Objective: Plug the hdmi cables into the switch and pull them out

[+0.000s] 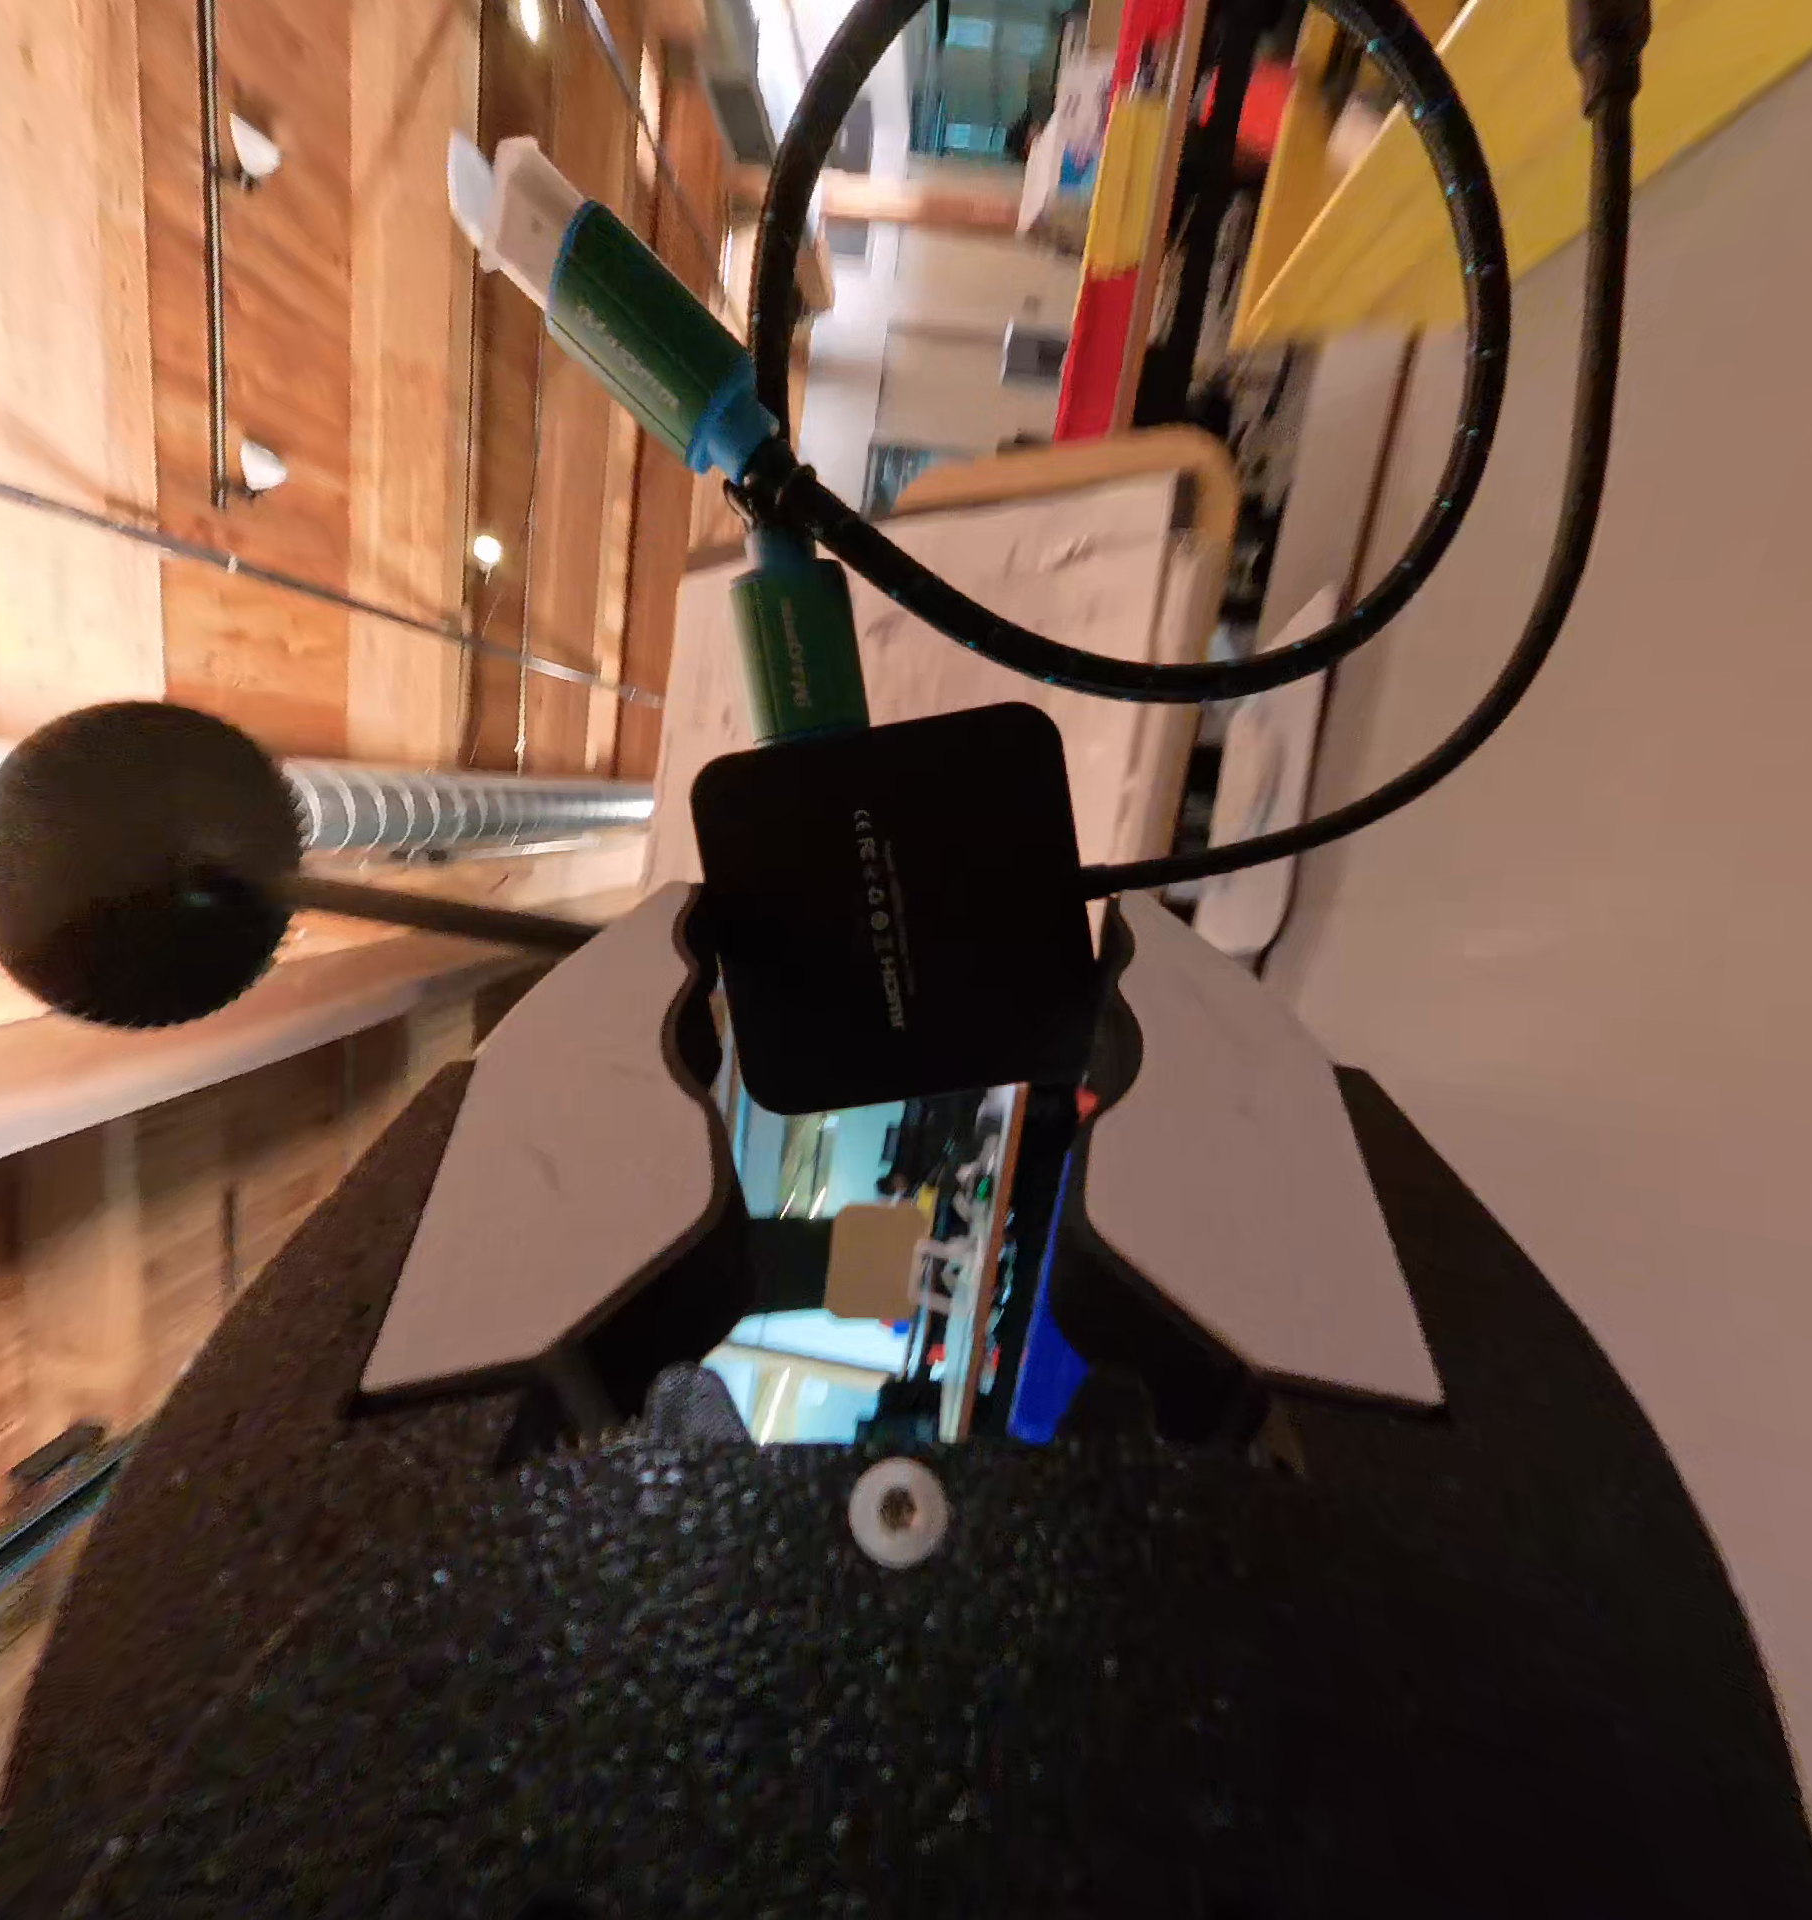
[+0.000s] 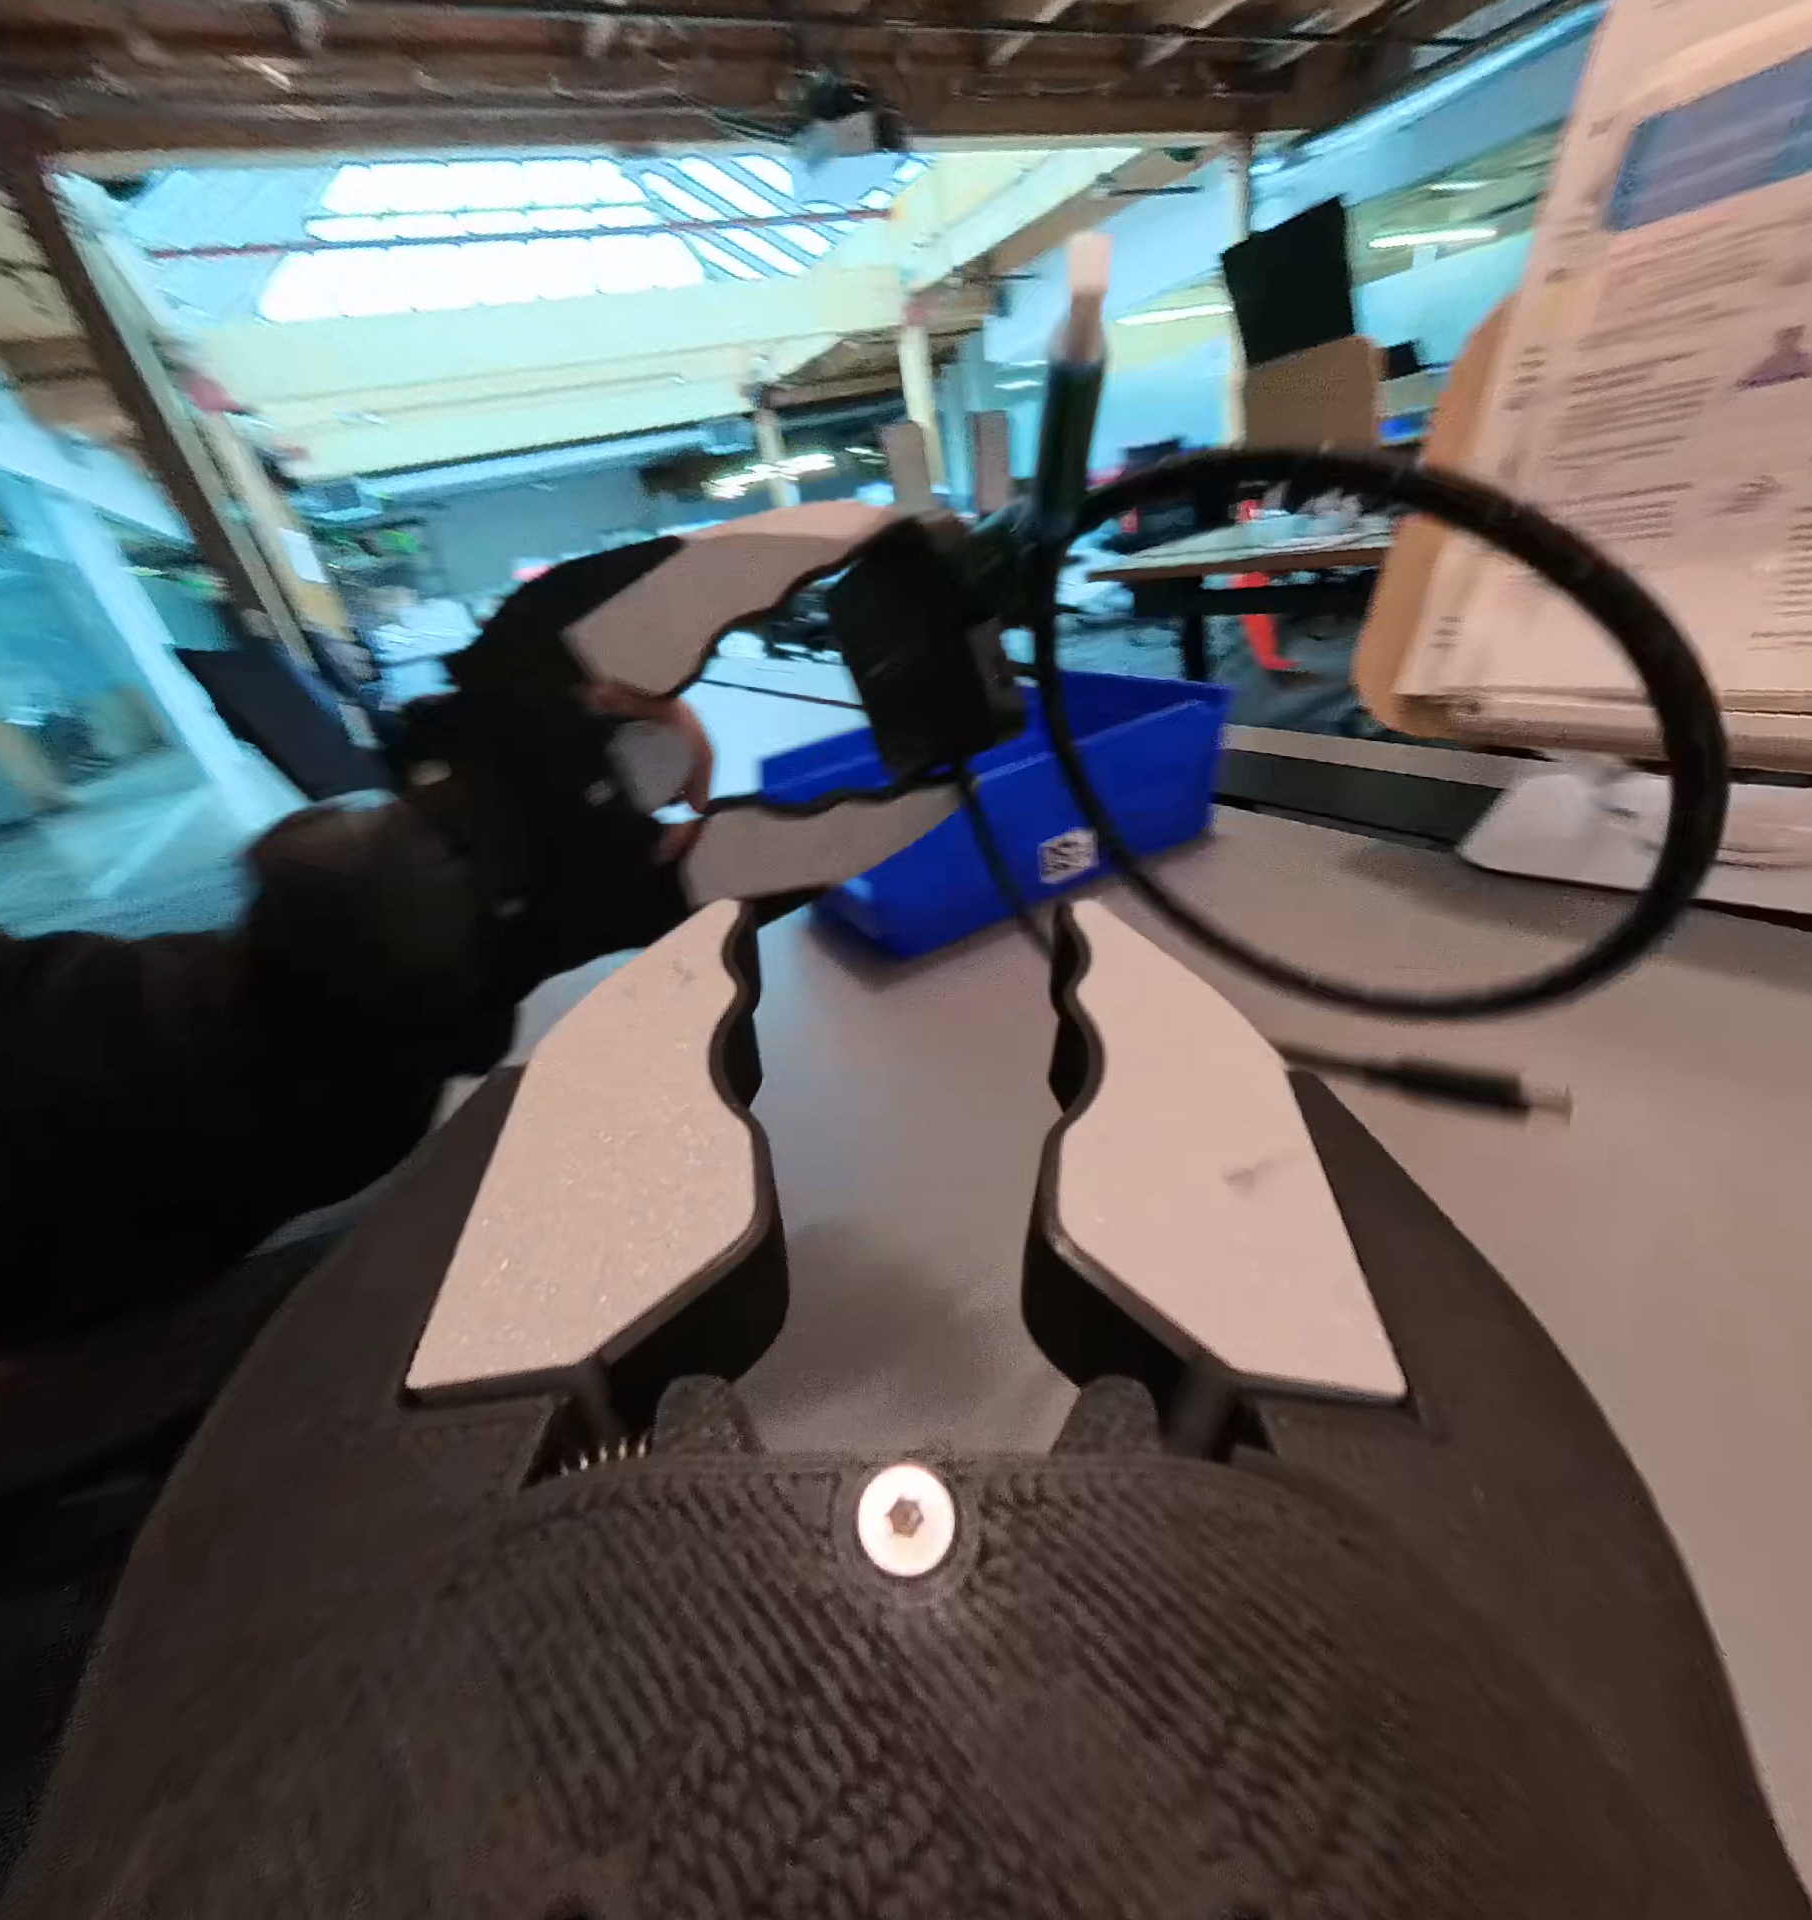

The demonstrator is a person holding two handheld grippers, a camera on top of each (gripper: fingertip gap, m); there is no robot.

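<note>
Switch point(image 1: 897, 914) between left gripper's point(image 1: 907, 935) fingertips

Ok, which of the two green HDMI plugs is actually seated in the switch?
The lower green plug, butted into the black switch's top edge. The upper green plug hangs free, its capped tip pointing away.

Left tool point(image 1: 907, 935) raised, clamped on something; right tool point(image 2: 907, 935) parted, empty.
</note>
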